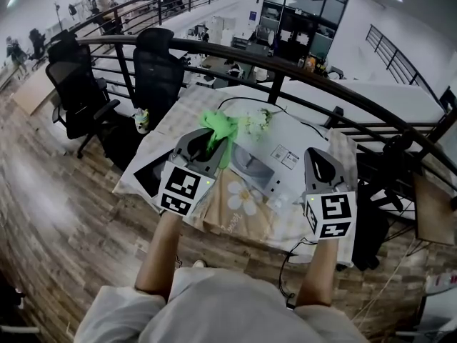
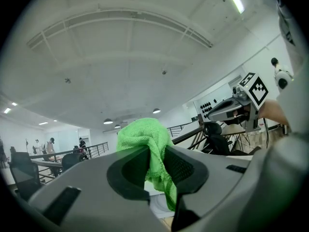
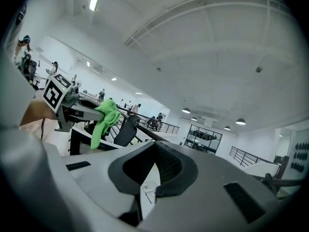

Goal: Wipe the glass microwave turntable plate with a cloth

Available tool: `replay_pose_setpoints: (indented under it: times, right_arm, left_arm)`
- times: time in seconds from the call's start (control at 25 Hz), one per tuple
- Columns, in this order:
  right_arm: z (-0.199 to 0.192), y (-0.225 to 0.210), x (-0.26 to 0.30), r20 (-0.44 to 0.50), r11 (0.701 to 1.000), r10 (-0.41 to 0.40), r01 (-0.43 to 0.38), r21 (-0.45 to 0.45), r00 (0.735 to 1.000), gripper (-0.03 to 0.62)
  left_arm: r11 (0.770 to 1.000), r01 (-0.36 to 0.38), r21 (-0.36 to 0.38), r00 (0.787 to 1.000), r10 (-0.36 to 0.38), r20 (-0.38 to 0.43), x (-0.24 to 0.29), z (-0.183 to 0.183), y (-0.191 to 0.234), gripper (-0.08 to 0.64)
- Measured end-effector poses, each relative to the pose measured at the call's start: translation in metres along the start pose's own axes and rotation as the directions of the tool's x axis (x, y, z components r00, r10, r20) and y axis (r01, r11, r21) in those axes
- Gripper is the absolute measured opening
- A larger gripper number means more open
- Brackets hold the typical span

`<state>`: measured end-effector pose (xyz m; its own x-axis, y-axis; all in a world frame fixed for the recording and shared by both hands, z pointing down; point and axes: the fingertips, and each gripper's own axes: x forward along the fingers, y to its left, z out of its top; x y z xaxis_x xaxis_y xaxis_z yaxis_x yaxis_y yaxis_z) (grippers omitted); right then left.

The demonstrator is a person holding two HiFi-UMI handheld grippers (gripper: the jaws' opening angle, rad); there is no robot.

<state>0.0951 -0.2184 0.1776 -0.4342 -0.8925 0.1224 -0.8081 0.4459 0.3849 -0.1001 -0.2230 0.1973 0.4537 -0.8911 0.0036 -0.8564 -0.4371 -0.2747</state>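
A bright green cloth (image 1: 218,126) hangs from my left gripper (image 1: 207,140), which is shut on it and tilted upward over the table's left half. In the left gripper view the cloth (image 2: 150,144) bunches out between the closed jaws of that gripper (image 2: 155,153). My right gripper (image 1: 319,164) is held over the table's right side, also tilted up, shut with nothing in it (image 3: 155,151). From the right gripper view the cloth (image 3: 104,116) dangles at the left. I cannot pick out the glass turntable plate in any view.
The table (image 1: 214,220) carries a patterned cover and a white appliance with a label (image 1: 275,148). A small flower bunch (image 1: 258,120) lies behind the cloth. A dark curved railing (image 1: 300,77) and black office chairs (image 1: 157,70) stand beyond the table.
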Motion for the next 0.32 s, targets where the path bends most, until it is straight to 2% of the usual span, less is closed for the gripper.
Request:
replay_pose_setpoints:
  times: [0.32]
  right_arm:
    - [-0.016,0.005,0.007,-0.010,1.000,0.003,-0.003,0.005,1.000,0.012]
  left_arm:
    - [1.000,0.016,-0.016,1.000,-0.016,-0.024,0.008,-0.024,-0.007,0.103]
